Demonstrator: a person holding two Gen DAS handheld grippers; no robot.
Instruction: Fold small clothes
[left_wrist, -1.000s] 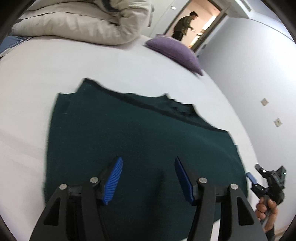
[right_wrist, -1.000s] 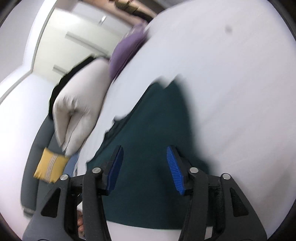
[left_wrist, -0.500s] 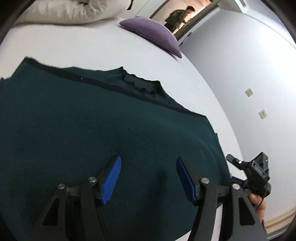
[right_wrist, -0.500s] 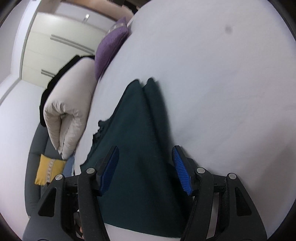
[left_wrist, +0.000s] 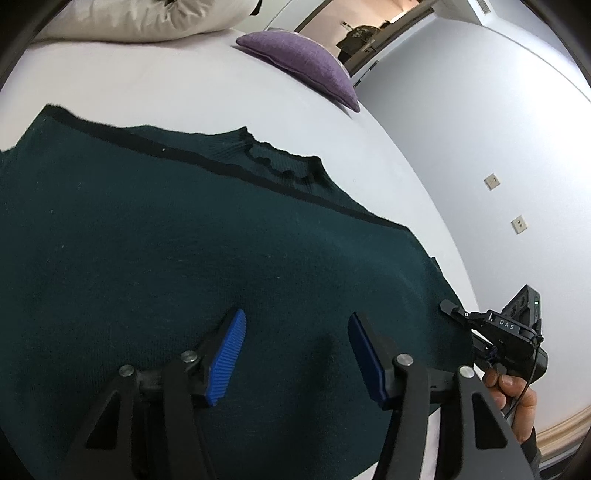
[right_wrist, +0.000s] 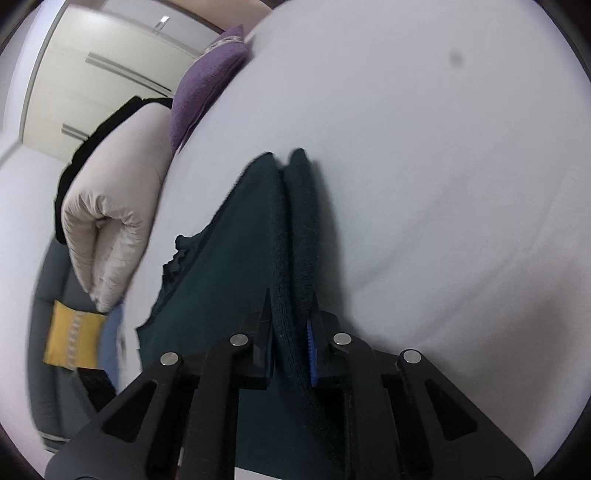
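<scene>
White bed surface (left_wrist: 207, 92), wide and smooth, bounded by pale grey wall with two wall plates (left_wrist: 491, 181). Purple cushion (left_wrist: 303, 62) near far edge; cream folded duvet (left_wrist: 147, 18) beside it at far left. Open doorway (left_wrist: 369, 33) beyond cushion. Right wrist view: same purple cushion (right_wrist: 203, 92), cream duvet (right_wrist: 110, 206), yellow cushion (right_wrist: 72, 339) on grey seat, pale wardrobe doors (right_wrist: 92, 66) behind.

Dark green sweater (left_wrist: 184, 258) spread flat on bed surface, collar (left_wrist: 280, 166) toward far edge, black band across shoulders. Covers most of left wrist view.

Left gripper (left_wrist: 295, 354): jaws set wide apart, blue ribbed pads (left_wrist: 227, 358) clear of fabric on either side, nothing between them. Positioned above lower middle of sweater; contact with fabric not determinable.

Right gripper (right_wrist: 290, 332): jaws closed on sweater's side edge (right_wrist: 291, 258), doubled layer of knit pinched between pads. Also visible at right edge of left wrist view (left_wrist: 454, 308), at sweater's right edge, held in right hand (left_wrist: 513, 391).
</scene>
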